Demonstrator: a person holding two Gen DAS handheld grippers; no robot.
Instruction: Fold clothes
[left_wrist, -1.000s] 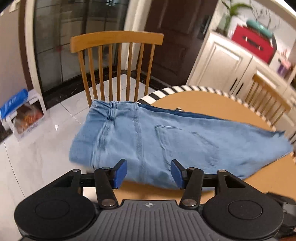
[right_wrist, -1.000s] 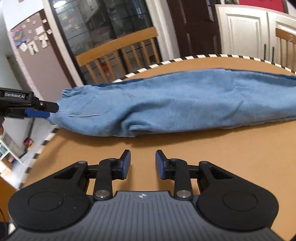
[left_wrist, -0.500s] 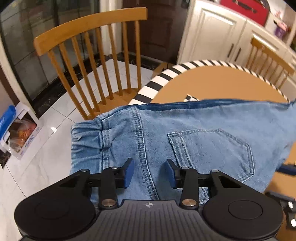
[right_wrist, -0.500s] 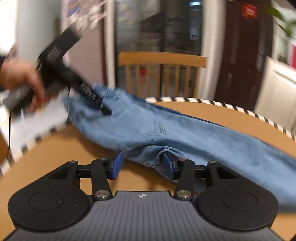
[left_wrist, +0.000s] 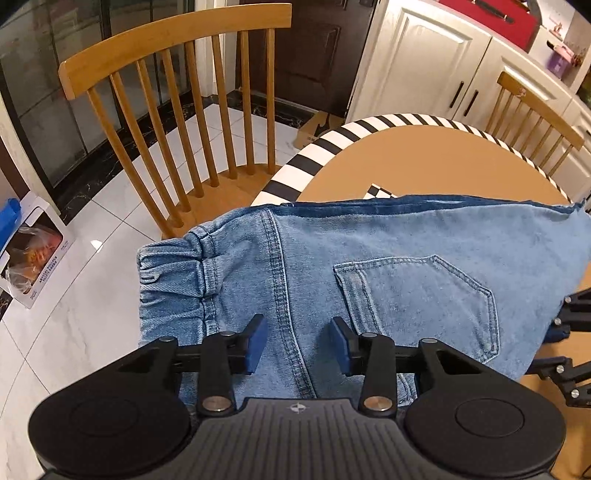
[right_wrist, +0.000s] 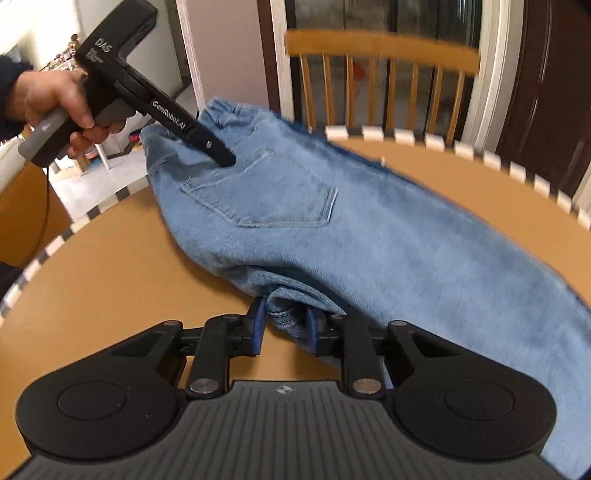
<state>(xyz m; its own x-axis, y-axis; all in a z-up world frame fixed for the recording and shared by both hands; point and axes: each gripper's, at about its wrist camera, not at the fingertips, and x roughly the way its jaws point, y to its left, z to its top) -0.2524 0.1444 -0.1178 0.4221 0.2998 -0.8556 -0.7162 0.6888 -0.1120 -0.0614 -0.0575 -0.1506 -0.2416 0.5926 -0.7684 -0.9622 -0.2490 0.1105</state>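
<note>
Light blue jeans (left_wrist: 406, 258) lie across the round tan table (left_wrist: 424, 162), back pocket up, waistband hanging past the striped rim. My left gripper (left_wrist: 297, 343) is open just above them, its blue pads on either side of the rear seam. In the right wrist view the jeans (right_wrist: 369, 229) stretch from upper left to lower right, and the left gripper (right_wrist: 225, 157) presses its tip in near the waistband. My right gripper (right_wrist: 286, 326) is shut on a folded edge of denim at the near side. It also shows as dark linkage (left_wrist: 569, 332) beside the jeans.
A wooden spindle chair (left_wrist: 177, 74) stands at the table's far side, and a second chair (left_wrist: 535, 107) at the right. White cabinets (left_wrist: 424, 55) are behind. A white box (left_wrist: 33, 251) sits on the tiled floor. A person's hand (right_wrist: 55, 99) holds the left gripper's handle.
Both grippers have moved in onto the jeans. The right one has closed on the folded near edge. The left one has slid forward over the seat, its gap slightly narrower.
</note>
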